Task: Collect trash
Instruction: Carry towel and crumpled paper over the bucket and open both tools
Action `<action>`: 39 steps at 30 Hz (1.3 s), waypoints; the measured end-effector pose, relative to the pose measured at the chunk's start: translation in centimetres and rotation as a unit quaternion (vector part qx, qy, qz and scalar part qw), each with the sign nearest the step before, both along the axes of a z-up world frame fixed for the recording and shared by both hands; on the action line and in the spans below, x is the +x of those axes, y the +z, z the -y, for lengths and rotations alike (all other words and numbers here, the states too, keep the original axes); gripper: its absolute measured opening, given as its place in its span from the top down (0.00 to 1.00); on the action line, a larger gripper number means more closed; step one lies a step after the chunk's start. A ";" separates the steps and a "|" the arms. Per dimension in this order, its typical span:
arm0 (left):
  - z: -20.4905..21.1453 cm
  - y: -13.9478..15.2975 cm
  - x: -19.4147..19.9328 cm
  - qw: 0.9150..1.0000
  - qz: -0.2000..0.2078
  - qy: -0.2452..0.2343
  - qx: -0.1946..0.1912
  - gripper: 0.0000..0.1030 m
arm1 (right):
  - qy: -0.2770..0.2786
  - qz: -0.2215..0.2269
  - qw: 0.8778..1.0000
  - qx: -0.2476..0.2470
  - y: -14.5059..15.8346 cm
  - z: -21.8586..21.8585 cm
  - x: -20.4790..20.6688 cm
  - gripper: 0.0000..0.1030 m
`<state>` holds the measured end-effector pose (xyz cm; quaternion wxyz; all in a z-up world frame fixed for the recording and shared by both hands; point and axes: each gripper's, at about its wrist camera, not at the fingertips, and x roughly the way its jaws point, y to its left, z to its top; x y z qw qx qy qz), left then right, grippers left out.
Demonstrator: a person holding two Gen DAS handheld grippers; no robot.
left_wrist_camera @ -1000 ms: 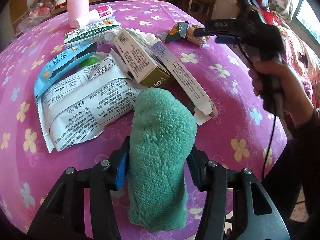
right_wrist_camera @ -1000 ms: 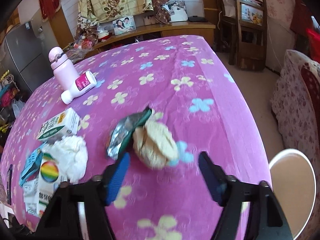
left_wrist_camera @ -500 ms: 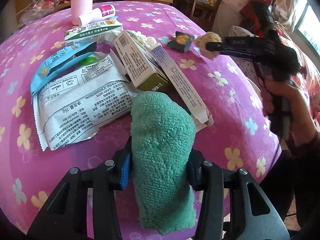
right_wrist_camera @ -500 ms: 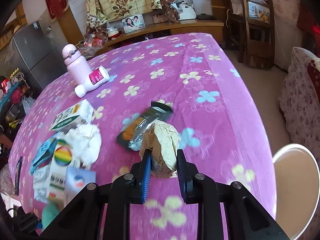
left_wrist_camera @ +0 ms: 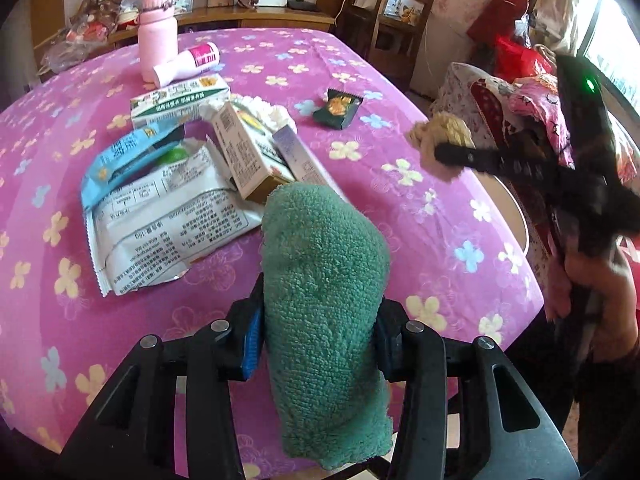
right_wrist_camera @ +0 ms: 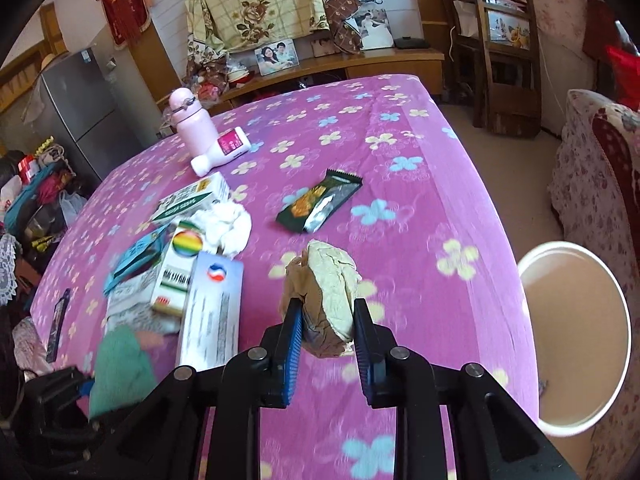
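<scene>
My left gripper (left_wrist_camera: 316, 336) is shut on a folded green cloth (left_wrist_camera: 324, 304), held above the near edge of the pink flowered table (left_wrist_camera: 400, 216). My right gripper (right_wrist_camera: 326, 334) is shut on a crumpled beige paper wad (right_wrist_camera: 330, 284), lifted off the table near its right edge; the left wrist view shows the paper wad (left_wrist_camera: 442, 136) there too. On the table lie a dark green snack wrapper (right_wrist_camera: 320, 206), a white tissue ball (right_wrist_camera: 228, 224), several cartons (right_wrist_camera: 180, 276) and a white printed bag (left_wrist_camera: 160, 232).
A white-rimmed bin (right_wrist_camera: 576, 336) stands on the floor just right of the table. At the far side stand a pink flask (right_wrist_camera: 192, 124) and a lying white bottle (right_wrist_camera: 222, 152). A person's hand (left_wrist_camera: 596, 280) holds the right gripper. A wooden chair (right_wrist_camera: 504, 60) stands behind.
The right gripper closed on the beige paper wad, lifted it and carried it toward the table's right edge. The left gripper tightened slightly on the green cloth and rose a little.
</scene>
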<state>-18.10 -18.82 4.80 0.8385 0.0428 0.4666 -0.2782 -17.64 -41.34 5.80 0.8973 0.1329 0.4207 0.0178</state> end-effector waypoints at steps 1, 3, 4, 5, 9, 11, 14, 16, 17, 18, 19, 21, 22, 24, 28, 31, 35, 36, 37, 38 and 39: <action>0.2 0.2 0.0 1.000 0.002 0.000 0.000 0.59 | -0.001 0.000 1.000 -0.001 0.0 -0.1 -0.6 0.77; 0.5 0.6 0.0 1.000 0.006 0.000 0.001 0.59 | -0.001 0.001 1.000 0.000 0.1 0.0 -1.4 0.77; 0.8 0.9 -0.1 1.000 0.011 -0.001 0.002 0.59 | -0.002 0.003 1.000 0.002 0.2 0.0 -1.9 0.77; 1.2 1.0 -0.1 1.000 0.014 -0.002 0.003 0.59 | -0.004 0.004 1.000 0.003 0.3 0.1 -2.4 0.77; 2.4 1.6 -0.1 1.000 0.027 -0.007 0.009 0.59 | -0.010 0.008 1.000 0.008 0.6 0.7 -3.9 0.77; 3.1 1.9 -0.2 0.999 0.031 -0.010 0.011 0.59 | -0.014 0.012 1.000 0.010 0.8 1.0 -4.7 0.77; 4.2 2.2 -0.1 0.999 0.035 -0.017 0.014 0.59 | -0.019 0.015 1.000 0.008 1.0 1.5 -5.4 0.77; 5.0 2.4 -0.1 0.999 0.036 -0.023 0.015 0.59 | -0.024 0.016 1.000 0.008 1.1 2.0 -5.8 0.77; 5.4 2.6 0.0 0.999 0.039 -0.026 0.015 0.59 | -0.029 0.016 0.999 0.011 1.1 2.5 -6.2 0.77; 5.9 2.8 0.0 0.999 0.043 -0.028 0.015 0.59 | -0.032 0.017 0.999 0.012 1.1 2.7 -6.4 0.77; 6.4 3.0 0.0 0.998 0.047 -0.031 0.016 0.59 | -0.036 0.017 0.999 0.013 1.1 3.1 -6.6 0.77; 7.4 3.2 0.1 0.998 0.051 -0.036 0.016 0.59 | -0.047 0.018 0.999 0.015 1.1 3.9 -7.0 0.77; 7.9 3.4 0.1 0.998 0.051 -0.040 0.016 0.59 | -0.052 0.018 0.998 0.015 1.2 4.3 -7.2 0.77; 9.0 3.5 0.2 0.997 0.053 -0.047 0.016 0.59 | -0.063 0.019 0.998 0.017 1.3 5.3 -7.7 0.77; 11.4 3.6 0.2 0.996 0.057 -0.064 0.019 0.59 | -0.084 0.017 0.996 0.014 1.3 7.2 -8.5 0.77; 13.3 3.7 0.1 0.995 0.058 -0.078 0.016 0.59 | -0.101 0.013 0.995 0.019 1.1 8.9 -9.0 0.77; 15.8 3.5 0.1 0.994 0.051 -0.095 0.012 0.59 | -0.124 0.008 0.992 0.020 0.7 11.0 -10.0 0.77; 16.4 3.4 0.2 0.994 0.047 -0.099 0.009 0.59 | -0.129 0.006 0.991 0.020 0.5 11.6 -10.1 0.77; 17.0 3.3 0.3 0.994 0.042 -0.103 0.006 0.59 | -0.136 0.003 0.990 0.020 0.3 12.3 -10.3 0.77; 17.8 3.1 0.4 0.994 0.037 -0.107 0.004 0.59 | -0.141 0.001 0.990 0.020 0.1 12.8 -10.4 0.77; 18.4 3.0 0.5 0.993 0.034 -0.110 0.003 0.59 | -0.147 -0.002 0.989 0.020 -0.1 13.4 -10.6 0.77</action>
